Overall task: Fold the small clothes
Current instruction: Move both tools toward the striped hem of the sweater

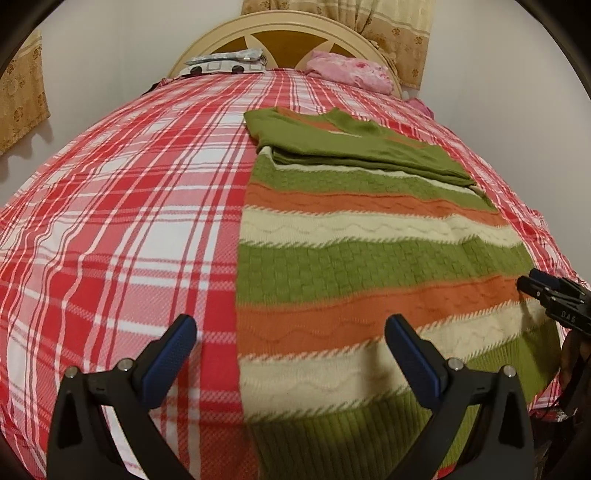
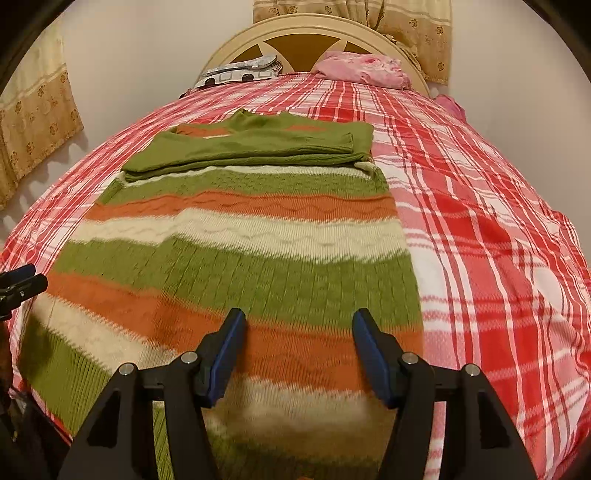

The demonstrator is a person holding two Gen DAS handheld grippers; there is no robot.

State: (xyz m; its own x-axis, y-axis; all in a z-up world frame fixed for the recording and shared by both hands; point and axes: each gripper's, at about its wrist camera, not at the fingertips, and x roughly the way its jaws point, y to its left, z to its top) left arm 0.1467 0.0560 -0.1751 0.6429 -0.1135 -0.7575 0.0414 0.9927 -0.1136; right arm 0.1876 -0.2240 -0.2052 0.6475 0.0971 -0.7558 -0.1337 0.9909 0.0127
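While the striped sweater (image 1: 369, 266) is lying flat on the bed (image 1: 122, 236), filling the centre and right of the left wrist view, its green sleeves (image 2: 251, 151) are lying folded across the chest toward the upper middle of the frame. The left gripper (image 1: 291, 336) is hovering at the bottom of its frame over the sweater's left edge, its fingers (image 1: 173, 354) spread wide apart and gripping nothing. The right gripper (image 2: 299, 332) is hovering over the sweater's lower stripes, fingers also apart and empty. Beyond the sweater, at the top of both frames, a pink pillow (image 1: 347, 70) and a grey patterned pillow (image 1: 225, 61) are resting against the headboard (image 1: 284, 33), with curtains (image 1: 399, 33) hanging behind.
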